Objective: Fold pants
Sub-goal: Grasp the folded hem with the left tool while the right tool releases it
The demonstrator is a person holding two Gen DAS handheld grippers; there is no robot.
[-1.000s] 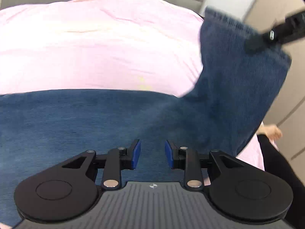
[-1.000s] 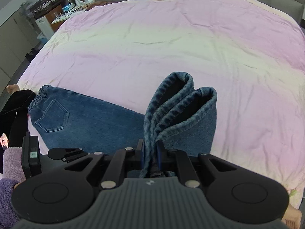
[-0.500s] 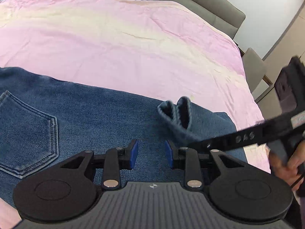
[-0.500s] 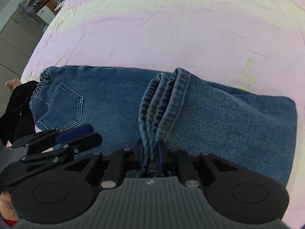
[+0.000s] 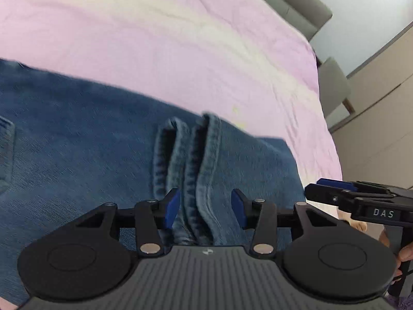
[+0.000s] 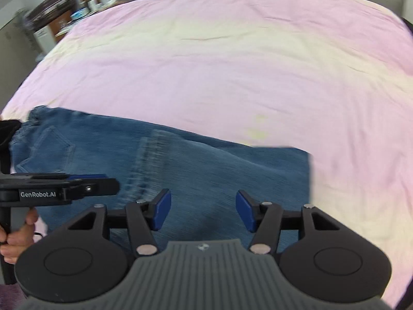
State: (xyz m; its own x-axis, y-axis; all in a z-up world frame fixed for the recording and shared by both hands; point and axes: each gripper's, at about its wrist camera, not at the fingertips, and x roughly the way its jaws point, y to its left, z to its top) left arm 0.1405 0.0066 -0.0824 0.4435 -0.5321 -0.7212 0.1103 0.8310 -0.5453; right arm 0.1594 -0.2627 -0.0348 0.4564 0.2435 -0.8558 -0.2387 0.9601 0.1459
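Observation:
Blue denim pants [image 6: 196, 160] lie folded on the pink bed, with the waistband and back pocket [image 6: 46, 144] at the left. The leg hems [image 5: 188, 160] rest bunched on top of the lower layer. My left gripper [image 5: 205, 205] is open, its blue pads either side of the hems, not closed on them. My right gripper [image 6: 204, 210] is open and empty just above the folded leg. Each gripper shows at the edge of the other's view, the right one [image 5: 356, 196] and the left one [image 6: 59, 188].
The pink bedsheet [image 6: 232, 59] spreads wide beyond the pants. A grey headboard [image 5: 296, 2] and a grey chair [image 5: 335, 85] stand at the right. Shelves and clutter [image 6: 59, 7] are at the far left. The person's hand [image 6: 15, 235] holds the left handle.
My right gripper has let go of the leg hems, opened and drawn back. The hems now lie on the pants. My left gripper has opened wider and moved up around the hems.

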